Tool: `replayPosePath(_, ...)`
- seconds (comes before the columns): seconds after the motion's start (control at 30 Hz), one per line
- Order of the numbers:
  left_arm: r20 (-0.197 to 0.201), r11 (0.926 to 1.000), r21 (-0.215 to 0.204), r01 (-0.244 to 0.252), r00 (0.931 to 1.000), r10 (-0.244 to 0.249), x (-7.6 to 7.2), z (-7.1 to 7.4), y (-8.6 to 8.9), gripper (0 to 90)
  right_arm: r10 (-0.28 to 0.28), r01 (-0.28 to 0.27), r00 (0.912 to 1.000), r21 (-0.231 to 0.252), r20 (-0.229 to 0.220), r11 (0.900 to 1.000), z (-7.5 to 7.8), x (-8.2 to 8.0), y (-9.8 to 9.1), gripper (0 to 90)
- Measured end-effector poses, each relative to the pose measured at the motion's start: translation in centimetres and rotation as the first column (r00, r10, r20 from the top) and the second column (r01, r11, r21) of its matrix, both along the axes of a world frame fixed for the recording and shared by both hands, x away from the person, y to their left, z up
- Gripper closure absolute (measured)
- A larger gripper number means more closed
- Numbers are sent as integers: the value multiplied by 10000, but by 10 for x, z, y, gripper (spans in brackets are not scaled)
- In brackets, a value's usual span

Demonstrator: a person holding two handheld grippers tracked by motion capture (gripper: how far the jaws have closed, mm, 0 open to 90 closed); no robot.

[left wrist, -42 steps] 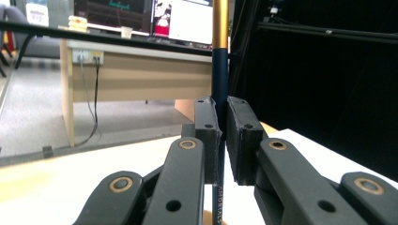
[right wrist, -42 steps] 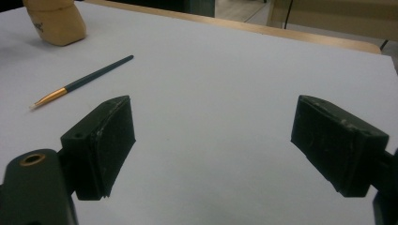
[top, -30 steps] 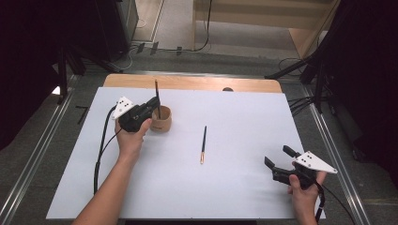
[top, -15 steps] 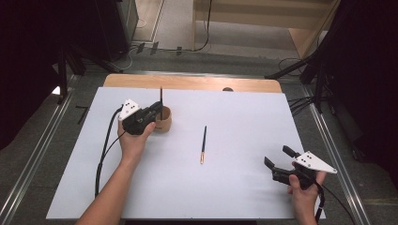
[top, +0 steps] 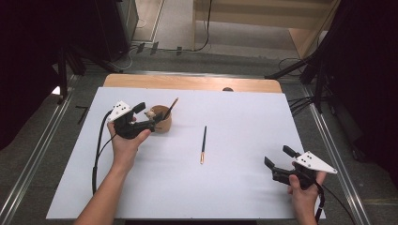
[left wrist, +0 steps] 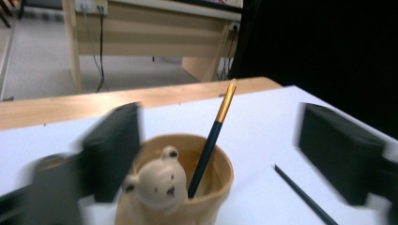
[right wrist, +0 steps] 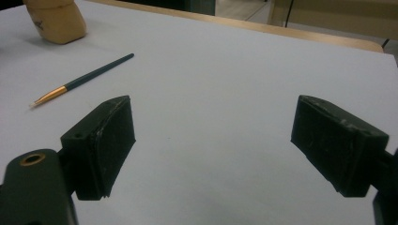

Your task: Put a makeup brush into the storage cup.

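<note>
Left gripper view: left gripper (left wrist: 206,154) just opened, brush (left wrist: 211,140) dropped into bear cup (left wrist: 211,187). Right gripper (top: 280,161) open, empty. Next: second brush (top: 203,144) on table, needing a pinch mid-handle.

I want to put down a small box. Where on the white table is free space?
Free: the patch between the loose brush and the right hand-held gripper, and the table's far right. Crowded: around the bear cup, where the left hand-held gripper hovers.
</note>
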State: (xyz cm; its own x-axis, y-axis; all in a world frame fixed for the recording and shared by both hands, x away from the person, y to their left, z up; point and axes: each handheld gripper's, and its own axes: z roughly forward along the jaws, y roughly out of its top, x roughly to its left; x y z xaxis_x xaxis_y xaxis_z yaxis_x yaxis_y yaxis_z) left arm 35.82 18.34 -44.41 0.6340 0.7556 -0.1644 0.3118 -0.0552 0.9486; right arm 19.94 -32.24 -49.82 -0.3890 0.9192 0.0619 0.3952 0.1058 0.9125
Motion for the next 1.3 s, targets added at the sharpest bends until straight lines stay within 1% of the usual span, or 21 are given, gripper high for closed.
replayPosePath(0.03, 28, 9996, 7, 289, 9996, -289, -3, 0, 3, 0, -11, 11, 10000, -11, 7, 10000, 0, 0, 0, 143)
replayPosePath(0.07, 152, 9995, 143, 297, 9994, -299, -8, 1, 7, 0, -6, 6, 10000, -5, 5, 10000, 0, 0, 1, 142)
replayPosePath(0.1, 152, 9995, 143, 297, 9994, -299, -8, 1, 7, 0, -6, 6, 10000, -5, 5, 10000, 0, 0, 1, 142)
replayPosePath(0.13, 223, 9993, 60, 379, 9990, -380, -14, 2, 13, 0, 19, -19, 10000, -42, 49, 10000, 1, 0, 1, 143)
replayPosePath(0.17, 223, 9993, 60, 379, 9990, -380, -14, 2, 13, 0, 18, -18, 10000, -37, 55, 10000, 1, 0, 1, 143)
replayPosePath(0.23, 294, 9995, -71, 311, 9991, -308, -22, 2, 21, 0, 6, -6, 10000, -26, 62, 10000, 1, 0, 1, 143)
replayPosePath(0.4, 280, 9998, 21, 184, 9994, -185, -31, -2, 29, 0, 12, -12, 10000, -39, 51, 10000, 1, 0, 1, 143)
replayPosePath(0.43, 243, 9998, -29, 198, 9995, -198, -36, -5, 34, 0, -1, 1, 10000, -23, 65, 10000, 1, 0, 1, 143)
replayPosePath(0.53, 261, 9999, -14, 129, 9996, -129, -40, -8, 38, 0, 5, -5, 10000, -33, 66, 10000, 1, 0, 1, 143)
replayPosePath(0.57, 274, 10000, -33, 34, 9996, -33, -46, -11, 42, 0, -22, 22, 10000, -40, 86, 10000, 1, 0, 1, 142)
replayPosePath(0.63, 301, 10000, 65, -53, 9995, 51, -51, -14, 46, 0, -19, 19, 10000, -21, 82, 10000, 1, -1, 1, 142)
replayPosePath(0.67, 301, 10000, 65, -53, 9995, 51, -51, -14, 46, 0, -19, 19, 10000, -21, 82, 10000, 1, -1, 1, 142)
replayPosePath(0.7, 295, 9999, 56, -90, 9995, 88, -56, -16, 50, 0, 3, -2, 9999, -53, 126, 10000, 1, -1, 2, 143)
replayPosePath(0.77, 298, 9999, 67, -87, 9995, 85, -58, -17, 52, 0, 21, -20, 9999, -65, 142, 10000, 1, -1, 2, 142)
replayPosePath(0.87, 341, 9997, 63, -243, 9991, 241, -64, -18, 60, 0, 21, -20, 9999, -41, 150, 10000, 2, -1, 3, 142)
replayPosePath(0.93, 400, 9995, -23, -320, 9987, 320, -70, -18, 66, 0, 31, -28, 9996, -122, 270, 9999, 2, -2, 3, 141)
replayPosePath(0.97, 400, 9995, -23, -320, 9987, 320, -70, -18, 66, 0, 26, -22, 9995, -115, 321, 9999, 2, -3, 3, 141)
replayPosePath(1.03, 516, 9985, 177, -511, 9974, 501, -77, -18, 71, 0, 103, -102, 9991, -23, 406, 9999, 3, -3, 3, 140)
replayPosePath(1.07, 525, 9979, 170, -620, 9968, 610, -78, -18, 72, 0, 103, -102, 9990, -35, 431, 9999, 3, -4, 3, 139)
replayPosePath(1.27, 483, 9981, 133, -594, 9971, 587, -84, -21, 79, 0, 28, -26, 9989, -42, 468, 10000, 4, -4, 3, 140)
replayPosePath(1.3, 470, 9980, 225, -599, 9972, 588, -87, -23, 81, 0, -3, 4, 9989, -24, 463, 10000, 3, -4, 3, 139)
